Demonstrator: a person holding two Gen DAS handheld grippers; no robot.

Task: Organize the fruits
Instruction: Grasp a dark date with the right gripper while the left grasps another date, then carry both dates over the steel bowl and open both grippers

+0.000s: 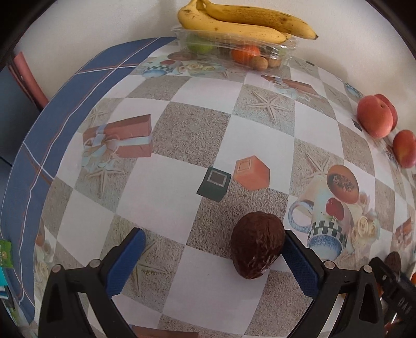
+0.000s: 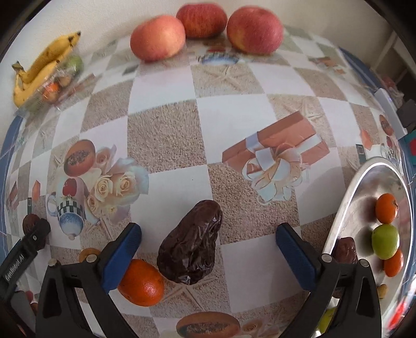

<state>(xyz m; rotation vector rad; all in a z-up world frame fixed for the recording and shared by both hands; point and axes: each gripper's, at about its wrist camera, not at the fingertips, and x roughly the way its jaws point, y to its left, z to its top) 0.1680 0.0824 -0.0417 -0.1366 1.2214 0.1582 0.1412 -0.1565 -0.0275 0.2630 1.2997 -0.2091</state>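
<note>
In the left wrist view my left gripper [image 1: 213, 234] is open just above the patterned tablecloth. A dark brown date [image 1: 256, 244] lies between its blue pads, close against the right one. In the right wrist view my right gripper [image 2: 208, 228] is also open, and a larger wrinkled date [image 2: 191, 241] lies on the cloth between its fingers. A mandarin [image 2: 141, 282] sits partly under its left finger. A shiny metal bowl [image 2: 364, 182] at the right holds mandarins, a green fruit [image 2: 384, 240] and a date.
Bananas [image 1: 241, 20] rest on a clear plastic box [image 1: 283, 49] of small fruit by the back wall. Three apples [image 2: 254, 30] stand along the wall. The table's blue-bordered edge [image 1: 39, 161] runs along the left. One of the left gripper's fingers [image 2: 36, 234] shows at the right view's left edge.
</note>
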